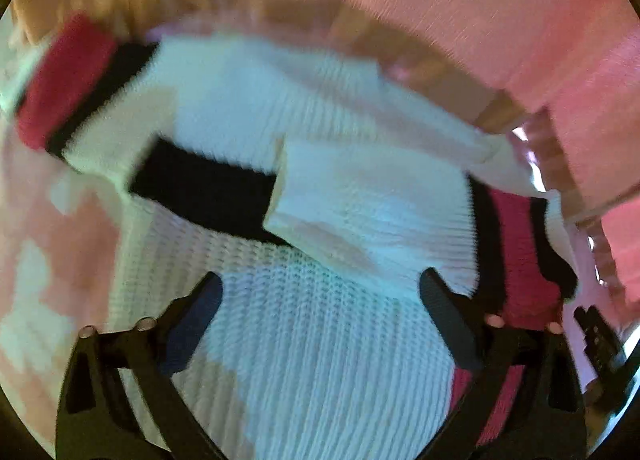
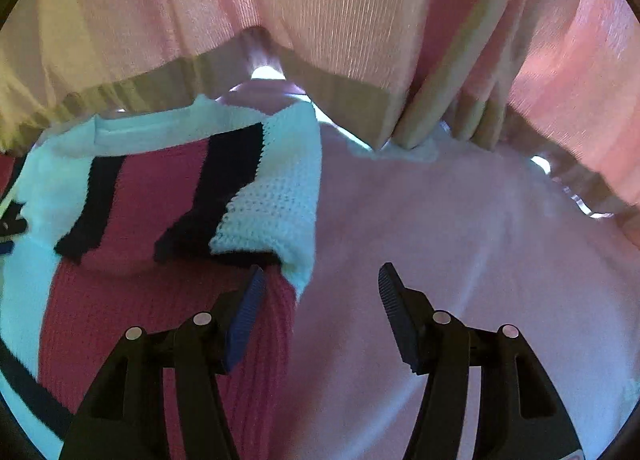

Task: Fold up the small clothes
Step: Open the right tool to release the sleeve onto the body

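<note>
Both claws, left (image 1: 320,292) and right (image 2: 320,284), agape over one knit sweater (image 1: 320,360).

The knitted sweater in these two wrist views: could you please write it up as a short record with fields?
garment: knitted sweater, white with black and red stripes
state: sleeves folded over the body
surface: pale pink cloth
backdrop: pink curtain
left tongs: open above the white knit, nothing gripped
right tongs: open at the sweater's right edge, nothing gripped
image quality: left view motion-blurred
</note>
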`<action>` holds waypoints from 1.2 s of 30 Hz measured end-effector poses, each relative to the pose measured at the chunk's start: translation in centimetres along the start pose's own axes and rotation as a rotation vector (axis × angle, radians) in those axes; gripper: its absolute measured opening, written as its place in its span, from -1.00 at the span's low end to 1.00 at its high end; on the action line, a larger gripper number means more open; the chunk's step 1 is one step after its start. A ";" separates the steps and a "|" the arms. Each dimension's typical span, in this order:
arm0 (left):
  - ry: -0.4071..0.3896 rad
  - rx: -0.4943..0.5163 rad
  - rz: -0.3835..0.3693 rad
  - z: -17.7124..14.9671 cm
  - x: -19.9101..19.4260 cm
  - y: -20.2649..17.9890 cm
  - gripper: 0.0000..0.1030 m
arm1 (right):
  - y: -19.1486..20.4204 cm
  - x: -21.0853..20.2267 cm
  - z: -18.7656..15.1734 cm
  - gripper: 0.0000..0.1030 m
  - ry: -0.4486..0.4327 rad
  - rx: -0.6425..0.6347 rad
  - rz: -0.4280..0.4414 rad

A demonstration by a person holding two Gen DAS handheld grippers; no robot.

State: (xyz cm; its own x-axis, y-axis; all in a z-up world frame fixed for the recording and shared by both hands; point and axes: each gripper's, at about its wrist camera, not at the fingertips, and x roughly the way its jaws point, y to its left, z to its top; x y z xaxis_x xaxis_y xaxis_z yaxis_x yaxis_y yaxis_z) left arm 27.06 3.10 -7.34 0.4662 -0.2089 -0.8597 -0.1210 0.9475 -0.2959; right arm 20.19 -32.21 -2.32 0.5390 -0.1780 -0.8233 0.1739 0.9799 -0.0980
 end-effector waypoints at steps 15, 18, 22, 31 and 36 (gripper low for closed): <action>-0.283 0.147 -0.052 6.7 -4.7 -1.5 -0.82 | -0.8 2.1 1.5 -0.78 -0.041 0.051 0.063; -0.136 0.132 0.028 5.2 0.7 0.2 -0.81 | -1.2 5.1 -0.7 -0.66 0.023 0.056 0.060; -0.163 0.184 0.084 3.9 1.2 -0.2 -0.75 | -1.8 2.2 0.2 -0.55 0.029 0.086 0.105; -0.240 0.206 0.065 3.7 -0.6 -2.2 -0.18 | -1.2 -0.4 7.1 0.12 -0.084 0.162 0.172; -0.169 0.198 0.133 2.8 2.1 0.5 -0.20 | 0.7 8.1 10.4 0.10 0.033 0.125 0.072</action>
State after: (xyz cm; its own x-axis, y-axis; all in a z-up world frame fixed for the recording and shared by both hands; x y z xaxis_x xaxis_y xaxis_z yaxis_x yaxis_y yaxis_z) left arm 30.37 3.84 -8.11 0.5994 -0.0519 -0.7987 -0.0251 0.9962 -0.0836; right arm 33.26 -33.93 -3.27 0.5264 -0.1025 -0.8440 0.2382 0.9707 0.0307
